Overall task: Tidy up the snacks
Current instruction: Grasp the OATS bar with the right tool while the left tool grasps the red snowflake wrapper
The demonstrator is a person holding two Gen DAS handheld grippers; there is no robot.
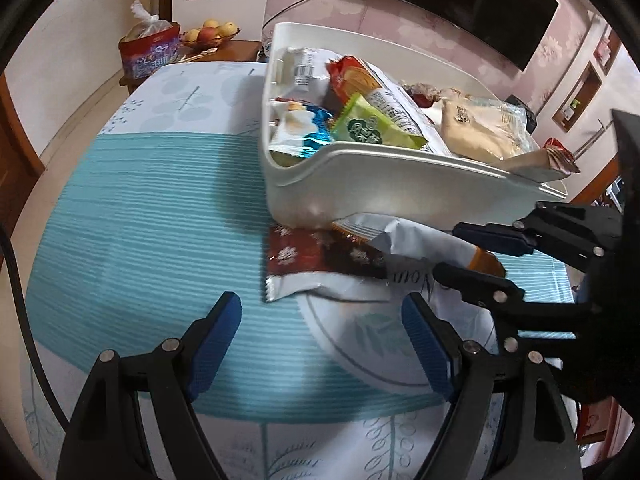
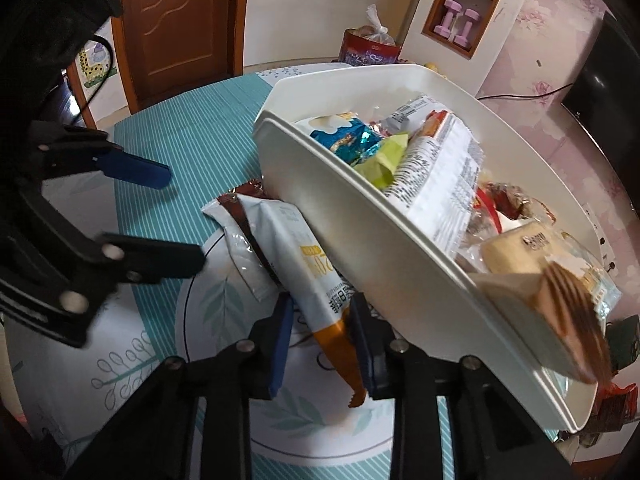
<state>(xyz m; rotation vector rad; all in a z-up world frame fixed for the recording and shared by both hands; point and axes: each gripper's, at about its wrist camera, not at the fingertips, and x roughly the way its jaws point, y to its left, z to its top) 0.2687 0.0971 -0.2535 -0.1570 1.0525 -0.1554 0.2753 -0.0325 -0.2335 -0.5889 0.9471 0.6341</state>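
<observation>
A white bin (image 1: 380, 184) full of snack packets stands on the table; it also shows in the right wrist view (image 2: 360, 240). In front of it lie a white-and-orange packet (image 1: 416, 240) and a dark red packet (image 1: 316, 258). My right gripper (image 2: 320, 344) is shut on the orange end of the white-and-orange packet (image 2: 308, 272), just beside the bin's wall. It shows in the left wrist view (image 1: 460, 248) too. My left gripper (image 1: 322, 336) is open and empty above the table, a little short of the dark red packet (image 2: 248, 216).
The table has a teal striped cloth (image 1: 160, 216) with leaf prints. A red snack bag (image 1: 150, 54) and a fruit bowl (image 1: 208, 34) stand at the far end. A TV (image 1: 460, 0) hangs on the pink wall; a wooden door (image 2: 176, 28) is behind.
</observation>
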